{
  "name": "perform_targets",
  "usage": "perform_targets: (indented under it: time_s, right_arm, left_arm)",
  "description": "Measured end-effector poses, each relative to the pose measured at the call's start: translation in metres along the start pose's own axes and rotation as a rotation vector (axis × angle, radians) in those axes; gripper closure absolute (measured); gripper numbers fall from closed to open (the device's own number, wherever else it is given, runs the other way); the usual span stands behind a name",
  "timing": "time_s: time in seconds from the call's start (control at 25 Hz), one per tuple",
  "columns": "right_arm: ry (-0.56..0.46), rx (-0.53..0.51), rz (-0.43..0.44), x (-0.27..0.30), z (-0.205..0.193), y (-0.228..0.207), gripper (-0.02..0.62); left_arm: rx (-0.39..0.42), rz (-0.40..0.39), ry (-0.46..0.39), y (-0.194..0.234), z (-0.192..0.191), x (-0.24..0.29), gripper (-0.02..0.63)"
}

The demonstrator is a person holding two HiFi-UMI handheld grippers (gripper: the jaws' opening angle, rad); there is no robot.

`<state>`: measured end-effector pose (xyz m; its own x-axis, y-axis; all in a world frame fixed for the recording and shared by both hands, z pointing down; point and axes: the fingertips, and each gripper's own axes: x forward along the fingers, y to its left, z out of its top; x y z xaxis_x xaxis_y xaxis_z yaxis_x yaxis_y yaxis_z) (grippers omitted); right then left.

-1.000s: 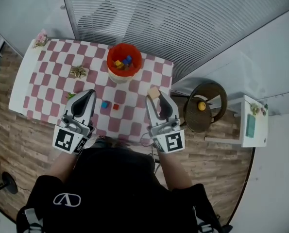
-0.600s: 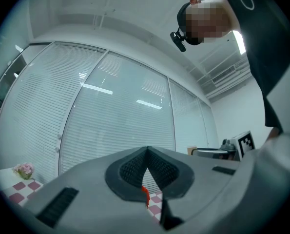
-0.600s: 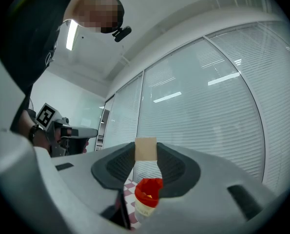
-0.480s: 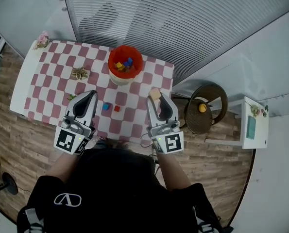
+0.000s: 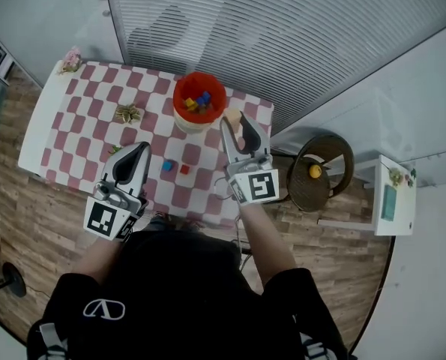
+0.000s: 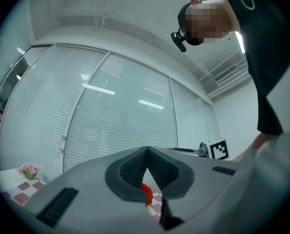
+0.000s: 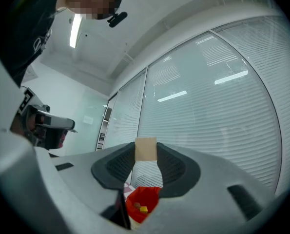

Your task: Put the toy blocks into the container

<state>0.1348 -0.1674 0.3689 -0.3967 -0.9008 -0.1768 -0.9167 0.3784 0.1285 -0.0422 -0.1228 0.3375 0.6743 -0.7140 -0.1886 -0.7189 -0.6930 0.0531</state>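
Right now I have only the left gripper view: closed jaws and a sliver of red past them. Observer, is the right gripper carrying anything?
Observer: Yes. The right gripper is shut on a tan block.
Operator: Where is that block relative to the container?
Observer: In the head view it sits just off the right side of the red container, not over the opening.
Operator: Are any blocks left outside the container?
Observer: Two. A blue block and a red block lie side by side on the checkered table, on the person's side of the container.
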Motion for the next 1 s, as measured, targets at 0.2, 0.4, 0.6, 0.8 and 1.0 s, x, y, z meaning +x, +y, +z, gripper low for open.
perform_targets:
  time_s: [0.2,0.4,0.6,0.8,1.0]
  right_arm:
    - [0.01,0.004,0.001,0.046,-0.02,-0.005,0.453]
    - [0.065,0.018,-0.015,0.083,-0.052,-0.02,0.453]
    - [0.108,0.013,-0.03,0.108,-0.073,-0.033,0.453]
    - [0.126,-0.003,-0.025,0.114,-0.081,-0.032,0.453]
    - [0.173,0.004,-0.021,0.118,-0.104,-0.033,0.453]
  left_arm:
    - [0.004,0.027,0.002,0.006,0.001,-0.009,0.601]
    - [0.016,0.054,0.017,0.015,0.0,-0.02,0.601]
    - [0.004,0.063,0.083,0.023,-0.021,-0.038,0.601]
    - [0.006,0.07,0.084,0.025,-0.022,-0.04,0.601]
    - [0.005,0.069,0.093,0.023,-0.023,-0.042,0.601]
